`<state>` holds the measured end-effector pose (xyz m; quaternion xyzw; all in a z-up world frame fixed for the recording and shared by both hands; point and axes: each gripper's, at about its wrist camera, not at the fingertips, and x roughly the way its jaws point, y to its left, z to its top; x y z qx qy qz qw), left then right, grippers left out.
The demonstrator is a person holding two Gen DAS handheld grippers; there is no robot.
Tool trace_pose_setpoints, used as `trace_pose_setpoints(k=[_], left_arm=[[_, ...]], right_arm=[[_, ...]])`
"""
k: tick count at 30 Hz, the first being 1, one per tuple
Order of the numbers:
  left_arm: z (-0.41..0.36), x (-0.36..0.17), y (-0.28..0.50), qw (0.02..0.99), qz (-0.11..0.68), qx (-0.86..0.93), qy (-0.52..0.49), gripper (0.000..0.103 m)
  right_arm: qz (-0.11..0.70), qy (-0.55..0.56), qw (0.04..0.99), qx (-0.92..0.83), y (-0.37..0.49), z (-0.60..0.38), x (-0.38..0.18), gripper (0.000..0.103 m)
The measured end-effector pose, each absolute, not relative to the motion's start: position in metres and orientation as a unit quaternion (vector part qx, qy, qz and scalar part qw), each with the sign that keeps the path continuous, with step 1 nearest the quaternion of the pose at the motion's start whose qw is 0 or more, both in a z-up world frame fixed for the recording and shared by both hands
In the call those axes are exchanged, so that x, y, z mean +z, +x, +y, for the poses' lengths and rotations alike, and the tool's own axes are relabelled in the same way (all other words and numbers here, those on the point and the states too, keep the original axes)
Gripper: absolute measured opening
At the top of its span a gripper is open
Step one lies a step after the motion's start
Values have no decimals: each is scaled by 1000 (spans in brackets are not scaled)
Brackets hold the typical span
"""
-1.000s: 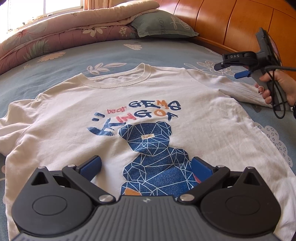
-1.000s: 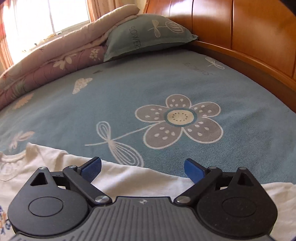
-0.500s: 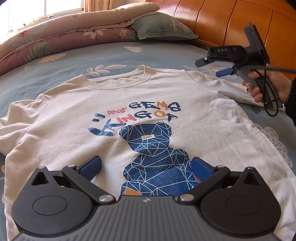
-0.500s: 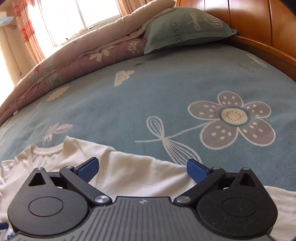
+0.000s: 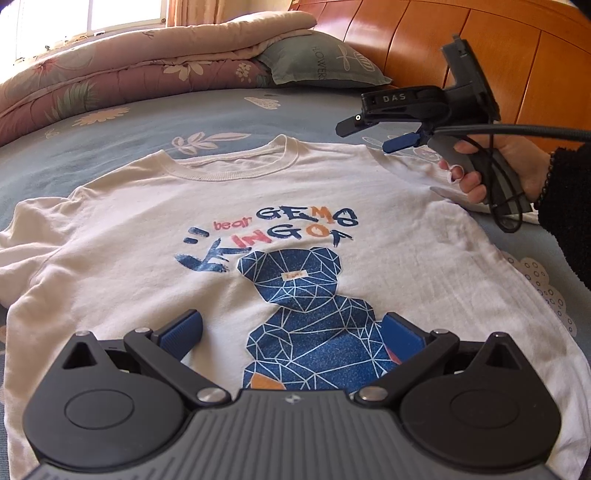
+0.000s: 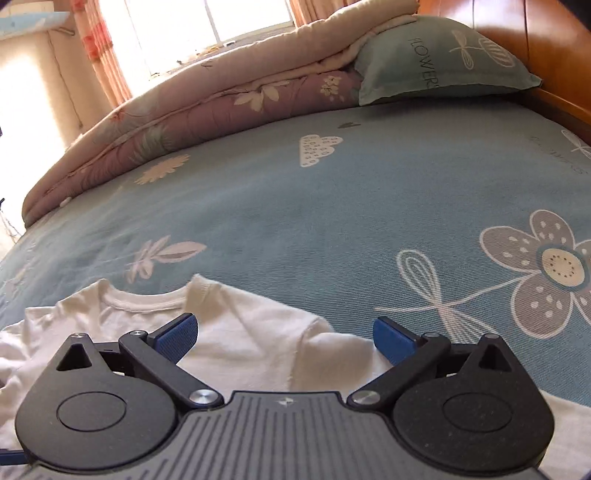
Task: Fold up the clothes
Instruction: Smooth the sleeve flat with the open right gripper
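While the white T-shirt (image 5: pixel 280 229) lies face up and spread flat on the blue floral bedsheet (image 6: pixel 332 206), the left gripper (image 5: pixel 291 332) hangs low over its lower front with its blue-padded jaws wide apart and nothing between them. Between those pads shows the blue geometric bear print (image 5: pixel 306 314), and above the bear the lettering (image 5: pixel 273 232) in blue, red and orange. The left sleeve is rumpled at the sheet's near left, whereas the ribbed collar (image 5: pixel 229 166) lies smooth toward the far side.

At the shirt's right shoulder, the right gripper (image 6: pixel 284 332) is held just above the fabric by a hand (image 5: pixel 506 166) in a dark sleeve (image 5: pixel 569 206), with a black cable (image 5: pixel 517 131) trailing off to the right. Its jaws also stand wide apart, empty, and from its own camera the shoulder seam and right sleeve lie beneath them.

Beyond the collar the sheet runs bare with its flower and cloud patterns. Farther back a folded quilt (image 6: pixel 207 107) in pink and beige lies along the bed's far edge, a grey-green pillow (image 6: pixel 443 62) rests against it, and a wooden headboard (image 5: pixel 461 44) rises at the right. A bright window (image 6: pixel 221 18) with curtains is farthest off.
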<state>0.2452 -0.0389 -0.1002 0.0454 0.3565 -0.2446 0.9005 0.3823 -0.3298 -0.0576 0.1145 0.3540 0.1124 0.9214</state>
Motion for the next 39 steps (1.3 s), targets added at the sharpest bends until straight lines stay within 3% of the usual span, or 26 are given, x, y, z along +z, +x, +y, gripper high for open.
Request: trace_pose_setpoints(k=[7, 11, 16, 27, 33, 39], left_arm=[[-38, -101, 245, 902, 352, -246, 43, 102], [-35, -100, 246, 899, 356, -251, 38, 102], [-37, -100, 248, 898, 361, -248, 36, 102], [-51, -100, 244, 903, 366, -213, 68, 102], [-56, -98, 249, 900, 383, -198, 67, 102], [-57, -98, 250, 899, 387, -194, 67, 102]], right_arm=[[360, 102, 918, 129, 401, -314, -75, 103], [356, 121, 922, 93, 391, -325, -52, 103], [327, 85, 939, 66, 312, -362, -28, 103], [331, 121, 933, -73, 160, -489, -73, 103], [276, 159, 941, -114, 171, -526, -55, 103], [276, 183, 931, -153, 183, -587, -78, 103]])
